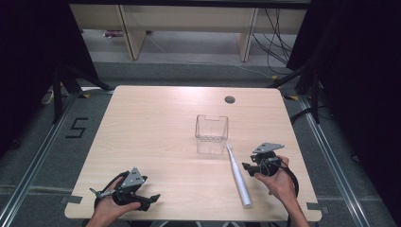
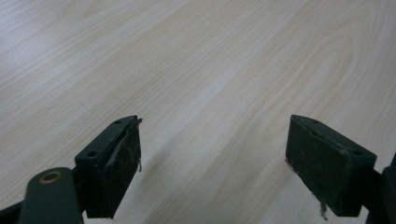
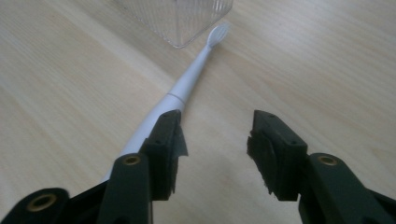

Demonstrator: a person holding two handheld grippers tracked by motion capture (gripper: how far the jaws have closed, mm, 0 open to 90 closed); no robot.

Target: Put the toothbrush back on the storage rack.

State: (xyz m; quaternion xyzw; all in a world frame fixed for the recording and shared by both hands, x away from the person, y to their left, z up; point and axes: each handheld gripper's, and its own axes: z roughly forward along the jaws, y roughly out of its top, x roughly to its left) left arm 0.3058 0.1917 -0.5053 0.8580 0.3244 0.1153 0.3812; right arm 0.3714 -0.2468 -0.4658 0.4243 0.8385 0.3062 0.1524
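Note:
A white electric toothbrush (image 1: 238,176) lies flat on the wooden table (image 1: 156,123), its head next to a clear plastic container (image 1: 211,134) standing upright mid-table. My right gripper (image 1: 247,168) hovers just right of the brush handle, held in a hand. In the right gripper view its jaws (image 3: 215,140) stand open over bare wood, with the toothbrush (image 3: 187,88) running past the outside of the left jaw toward the container (image 3: 182,18). My left gripper (image 1: 146,198) rests near the front left edge. Its jaws (image 2: 212,149) are spread wide with nothing between them.
A small round cable hole (image 1: 230,100) sits near the table's far edge. Beyond the table are wooden furniture legs and loose cables on the floor. Black stands flank both sides.

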